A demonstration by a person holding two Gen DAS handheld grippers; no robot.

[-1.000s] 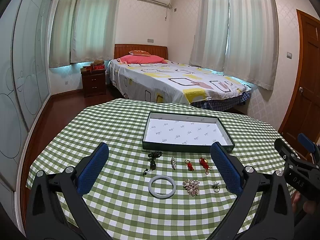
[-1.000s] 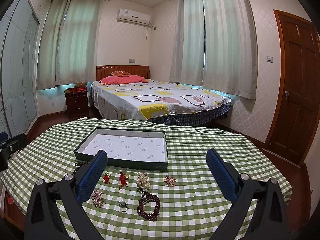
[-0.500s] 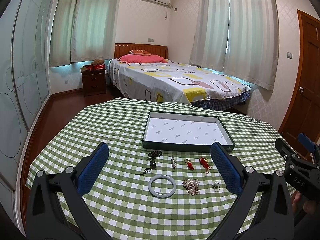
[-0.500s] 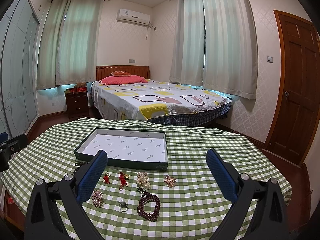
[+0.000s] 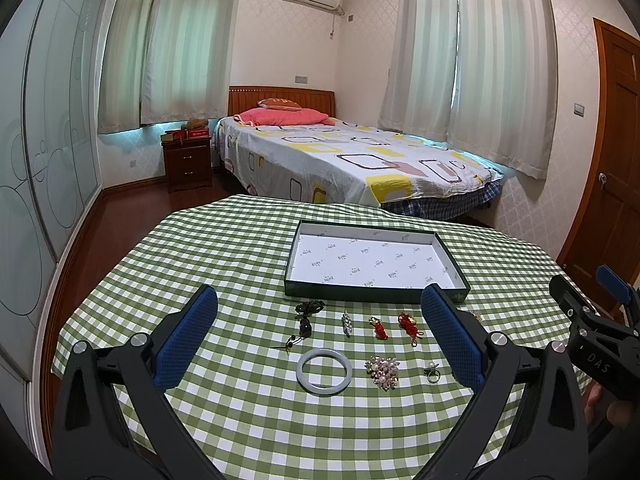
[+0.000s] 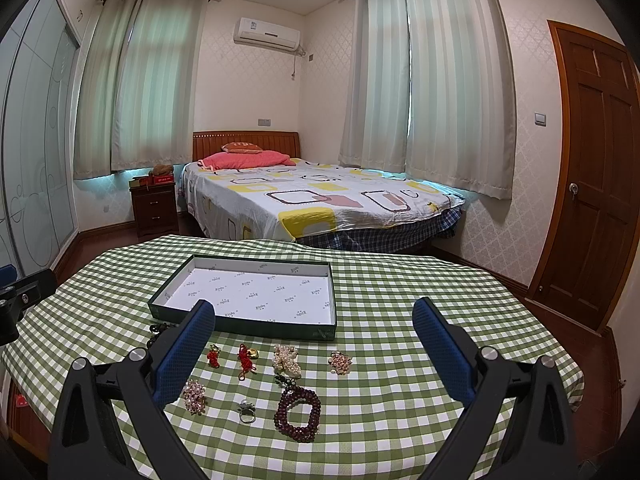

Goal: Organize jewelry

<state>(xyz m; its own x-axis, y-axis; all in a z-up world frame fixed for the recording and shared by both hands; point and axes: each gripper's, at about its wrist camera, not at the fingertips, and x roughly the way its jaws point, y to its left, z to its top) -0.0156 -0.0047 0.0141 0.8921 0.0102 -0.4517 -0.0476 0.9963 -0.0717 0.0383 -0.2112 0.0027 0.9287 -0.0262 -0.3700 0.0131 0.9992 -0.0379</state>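
- The left gripper (image 5: 320,332) hovers over the near half of the table (image 5: 224,264), jaws spread wide and holding nothing.
- The right gripper (image 6: 316,344) hangs just to its right, jaws equally wide, also holding nothing.
- A shallow box (image 5: 374,261) with a white printed lining lies flat on the green checked cloth, beyond all the jewelry; nothing lies in it.
- Just in front of the box runs a row: a dark cord pendant (image 5: 306,316) at the left, then a small crystal charm (image 5: 346,322), a red knot (image 5: 378,327) and a second red knot with a gold piece (image 5: 409,323).
- Further right in that row, seen from the right wrist, lie a pearl cluster (image 6: 286,360) and a small pink brooch (image 6: 340,361).
- Nearer to the grippers, a pale bangle (image 5: 323,371) lies flat, with a pearl brooch (image 5: 382,372) to its right and a ring (image 5: 432,373) beyond that.
- A dark red bead bracelet (image 6: 298,411) lies right of the ring, its tassel end touching the pearl cluster.
- No piece touches either gripper.
- A bed (image 5: 352,160) stands behind the table.
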